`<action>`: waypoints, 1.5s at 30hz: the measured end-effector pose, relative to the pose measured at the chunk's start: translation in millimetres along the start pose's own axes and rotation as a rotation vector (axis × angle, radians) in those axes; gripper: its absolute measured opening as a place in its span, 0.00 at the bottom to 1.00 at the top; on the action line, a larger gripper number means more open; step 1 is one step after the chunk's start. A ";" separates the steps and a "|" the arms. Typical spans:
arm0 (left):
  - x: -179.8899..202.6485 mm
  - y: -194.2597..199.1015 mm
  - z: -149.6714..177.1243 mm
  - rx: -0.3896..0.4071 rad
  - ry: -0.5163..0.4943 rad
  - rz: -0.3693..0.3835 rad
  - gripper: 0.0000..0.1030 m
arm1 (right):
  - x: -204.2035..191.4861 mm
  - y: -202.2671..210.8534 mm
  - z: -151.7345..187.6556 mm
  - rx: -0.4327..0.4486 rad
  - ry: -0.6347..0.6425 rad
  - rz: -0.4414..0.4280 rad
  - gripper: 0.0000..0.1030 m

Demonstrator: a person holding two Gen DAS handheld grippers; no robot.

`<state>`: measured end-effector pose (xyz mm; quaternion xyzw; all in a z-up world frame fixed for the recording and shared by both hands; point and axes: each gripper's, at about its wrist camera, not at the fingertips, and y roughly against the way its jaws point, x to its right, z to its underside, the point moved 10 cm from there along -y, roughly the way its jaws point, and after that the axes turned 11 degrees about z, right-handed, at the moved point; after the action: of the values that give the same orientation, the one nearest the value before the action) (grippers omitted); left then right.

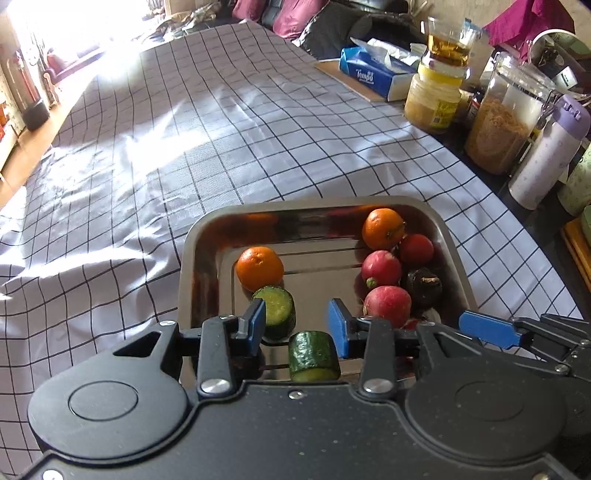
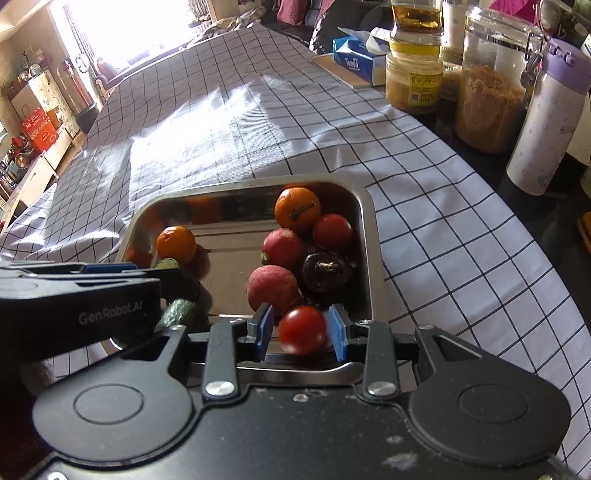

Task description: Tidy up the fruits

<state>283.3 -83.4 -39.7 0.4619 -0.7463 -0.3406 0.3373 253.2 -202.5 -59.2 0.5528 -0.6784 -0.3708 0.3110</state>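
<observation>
Steel tray (image 1: 207,236) holds sorted produce.
Left claw (image 1: 297,325) parted above a cucumber chunk (image 1: 313,356); right claw (image 2: 301,330) straddles a blurred tomato (image 2: 302,329), grip unclear.

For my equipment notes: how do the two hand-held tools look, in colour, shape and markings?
Both tools, the left tool and the right tool, have matte black bodies, round black discs on each side, silver screws and flat blue finger pads. The left one's side reads "GenRobot.AI".

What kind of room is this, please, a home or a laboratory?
Most likely a home dining or living area. A checked tablecloth covers the table, food jars and a tissue box stand along its edge, and cushions lie on a sofa behind.
</observation>
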 end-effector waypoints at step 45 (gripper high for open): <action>8.8 58.4 135.0 0.203 -0.004 -0.097 0.47 | 10.8 40.3 114.5 0.184 -0.043 0.067 0.36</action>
<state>143.1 -44.9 -63.2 0.5286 -0.7542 -0.2802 0.2705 134.9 -190.2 -85.8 0.5478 -0.7343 -0.3081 0.2567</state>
